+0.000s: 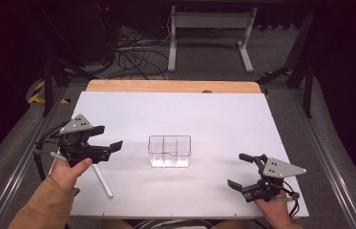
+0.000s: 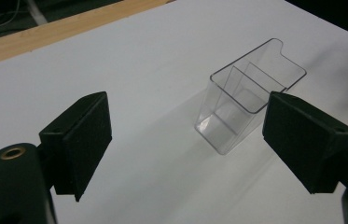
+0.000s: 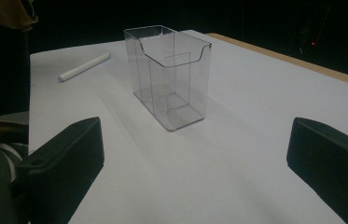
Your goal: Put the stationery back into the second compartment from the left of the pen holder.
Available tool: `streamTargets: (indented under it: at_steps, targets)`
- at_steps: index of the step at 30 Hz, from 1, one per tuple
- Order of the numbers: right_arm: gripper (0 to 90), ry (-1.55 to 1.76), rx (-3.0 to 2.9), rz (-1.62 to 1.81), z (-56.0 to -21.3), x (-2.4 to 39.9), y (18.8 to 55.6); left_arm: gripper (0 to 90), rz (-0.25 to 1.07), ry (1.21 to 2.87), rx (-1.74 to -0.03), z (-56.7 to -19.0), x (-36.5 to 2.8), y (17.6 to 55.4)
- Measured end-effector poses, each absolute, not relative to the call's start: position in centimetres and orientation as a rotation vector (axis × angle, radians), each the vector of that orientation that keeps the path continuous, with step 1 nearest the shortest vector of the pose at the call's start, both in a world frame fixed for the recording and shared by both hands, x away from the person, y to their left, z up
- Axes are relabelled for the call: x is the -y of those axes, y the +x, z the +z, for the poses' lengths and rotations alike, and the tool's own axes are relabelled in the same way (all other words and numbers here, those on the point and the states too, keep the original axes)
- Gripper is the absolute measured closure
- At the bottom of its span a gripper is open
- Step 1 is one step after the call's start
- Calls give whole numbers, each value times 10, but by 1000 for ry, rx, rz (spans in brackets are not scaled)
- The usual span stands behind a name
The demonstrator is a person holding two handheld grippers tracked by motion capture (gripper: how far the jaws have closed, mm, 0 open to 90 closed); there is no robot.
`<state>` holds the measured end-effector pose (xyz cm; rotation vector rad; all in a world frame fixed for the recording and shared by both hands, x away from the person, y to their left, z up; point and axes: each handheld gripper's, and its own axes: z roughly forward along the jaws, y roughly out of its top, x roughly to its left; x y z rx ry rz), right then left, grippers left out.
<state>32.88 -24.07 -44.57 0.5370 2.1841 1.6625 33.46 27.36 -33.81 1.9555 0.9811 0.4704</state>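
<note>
A clear plastic box (image 1: pixel 169 151) with inner dividers stands upright in the middle of the white table top (image 1: pixel 175 114). My left gripper (image 1: pixel 109 137) hovers to its left, open and holding nothing, jaws aimed toward the box. In the left gripper view the box (image 2: pixel 246 107) lies ahead, close to the right-hand jaw, with my left gripper (image 2: pixel 188 140) open. A white stick (image 1: pixel 102 180) lies on the table just under and right of the left hand. My right gripper (image 1: pixel 236 170) rests open near the front right, also empty. The right gripper view has the box (image 3: pixel 169 74) and stick (image 3: pixel 84 66) beyond my open right gripper (image 3: pixel 195 154).
A wooden strip (image 1: pixel 173 86) borders the table's far edge. Beyond it stand a white frame's legs (image 1: pixel 209 38) and loose cables (image 1: pixel 132 57) on the floor. Metal rails (image 1: pixel 328 157) run along both sides of the table.
</note>
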Motion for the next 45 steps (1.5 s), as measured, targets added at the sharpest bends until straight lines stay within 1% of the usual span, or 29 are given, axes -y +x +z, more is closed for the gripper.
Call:
streamTargets:
  at_steps: [3, 6, 10, 11, 15, 16, 19, 23, 31, 35, 40, 45]
  targets:
    - [45, 538, -2185, 1662, -446, 241, 328, 148, 480, 1907, -1061, -342, -275, 331]
    - [45, 536, -2184, 1663, -445, 241, 328, 155, 487, 1872, -1139, -347, -277, 329]
    - [45, 538, -2185, 1663, -445, 241, 328, 153, 590, 1880, -1255, -354, -273, 324]
    - [45, 538, -2185, 1663, -445, 241, 328, 151, 596, 1892, -1273, -355, -272, 323]
    - [45, 537, -2187, 1663, -445, 241, 328, 145, 563, 1914, -1335, -363, -271, 324]
    - [45, 536, -2187, 1664, -445, 241, 328, 127, 558, 1921, -1349, -364, -270, 325]
    - [45, 538, -2186, 1666, -445, 241, 328, 126, 570, 1941, -1371, -368, -270, 325]
    - [45, 537, -2187, 1664, -445, 241, 327, 123, 467, 1933, -1432, -368, -272, 328]
    - [45, 532, -2189, 1668, -445, 241, 327, 119, 343, 1936, -1506, -370, -277, 332]
    - [45, 529, -2189, 1668, -445, 241, 327, 119, 334, 1945, -1519, -373, -278, 333]
    - [45, 527, -2190, 1670, -445, 241, 327, 135, 398, 1970, -1537, -379, -277, 332]
    - [44, 517, -2187, 1677, -444, 241, 326, 181, 365, 1943, -1589, -388, -281, 331]
